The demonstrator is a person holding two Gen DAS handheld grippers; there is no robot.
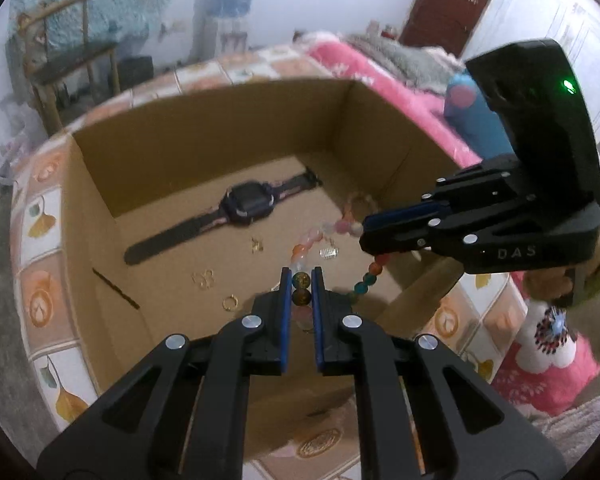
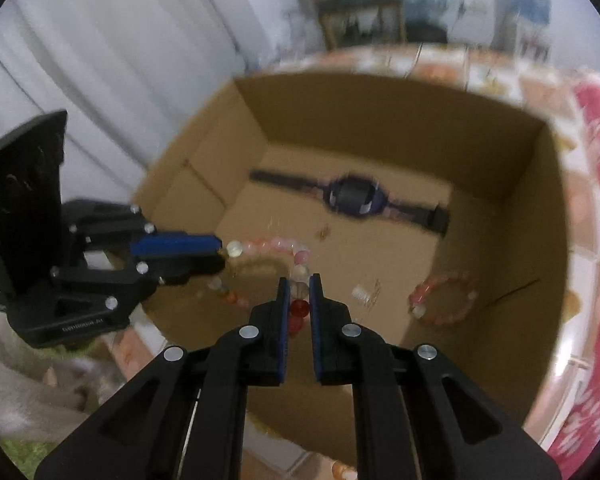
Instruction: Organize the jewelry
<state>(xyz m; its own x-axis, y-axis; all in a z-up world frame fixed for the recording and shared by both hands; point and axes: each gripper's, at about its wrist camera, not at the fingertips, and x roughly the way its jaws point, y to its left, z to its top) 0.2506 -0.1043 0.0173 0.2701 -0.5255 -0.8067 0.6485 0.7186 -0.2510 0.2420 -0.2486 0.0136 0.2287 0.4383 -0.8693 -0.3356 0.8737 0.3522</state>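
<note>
Jaws of the left gripper point(image 1: 301, 276) and right gripper point(image 2: 299, 282) each pinch the beaded bracelet point(image 1: 314, 238), strung between them above the open cardboard box point(image 1: 204, 136) holding a watch point(image 1: 246, 204).

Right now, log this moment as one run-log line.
left gripper: shut on bead strand | right gripper: shut on same strand | strand above cardboard box | in box: watch, bracelet

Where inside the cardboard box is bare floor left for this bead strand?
Bare floor lies behind the dark wristwatch, along the cardboard box back wall. Crowded: small gold earrings before the watch, and a pink bead bracelet by one side wall.
</note>
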